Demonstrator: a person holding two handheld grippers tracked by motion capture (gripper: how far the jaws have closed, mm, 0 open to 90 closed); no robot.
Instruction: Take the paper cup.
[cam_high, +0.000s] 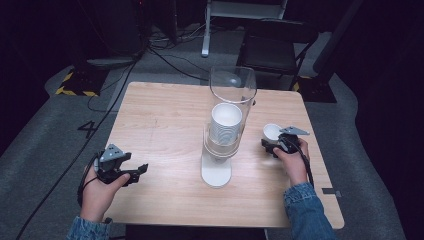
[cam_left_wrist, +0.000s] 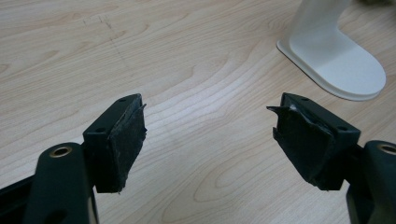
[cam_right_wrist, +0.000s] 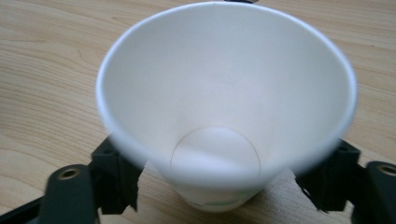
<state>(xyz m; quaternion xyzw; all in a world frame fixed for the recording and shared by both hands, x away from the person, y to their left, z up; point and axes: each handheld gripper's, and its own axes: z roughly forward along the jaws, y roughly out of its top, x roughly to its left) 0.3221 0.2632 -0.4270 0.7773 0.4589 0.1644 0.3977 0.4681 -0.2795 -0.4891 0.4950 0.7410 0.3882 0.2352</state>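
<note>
**Right gripper clasped a paper cup beside the dispenser; left gripper lay open**

The right gripper (cam_high: 278, 142), held in the person's right hand (cam_high: 295, 162), had its two black jaws pressed against the lower sides of a white tapered paper cup (cam_right_wrist: 226, 100). The cup stood between them with its open mouth tipped towards the gripper's camera, so the round bottom showed inside. In the high view this cup (cam_high: 272, 131) sat near the table's right side, just right of the dispenser.

The left gripper (cam_high: 136, 172), in the person's left hand (cam_high: 97, 192), rested low at the near left of the light wooden table (cam_high: 160, 125). Its jaws stood wide apart with nothing between them, the worn black pads (cam_left_wrist: 127, 142) facing each other over bare wood grain.

Between the two grippers, at the table's middle, stood a clear plastic tube cup dispenser (cam_high: 232, 90) on a white oval base (cam_high: 216, 175), which also showed at the upper right of the left gripper view (cam_left_wrist: 343, 65). A stack of white paper cups (cam_high: 225, 125) sat inside the tube.

Beyond the table lay grey floor (cam_high: 45, 130) with black cables (cam_high: 165, 57) and a dark chair (cam_high: 275, 47).
</note>
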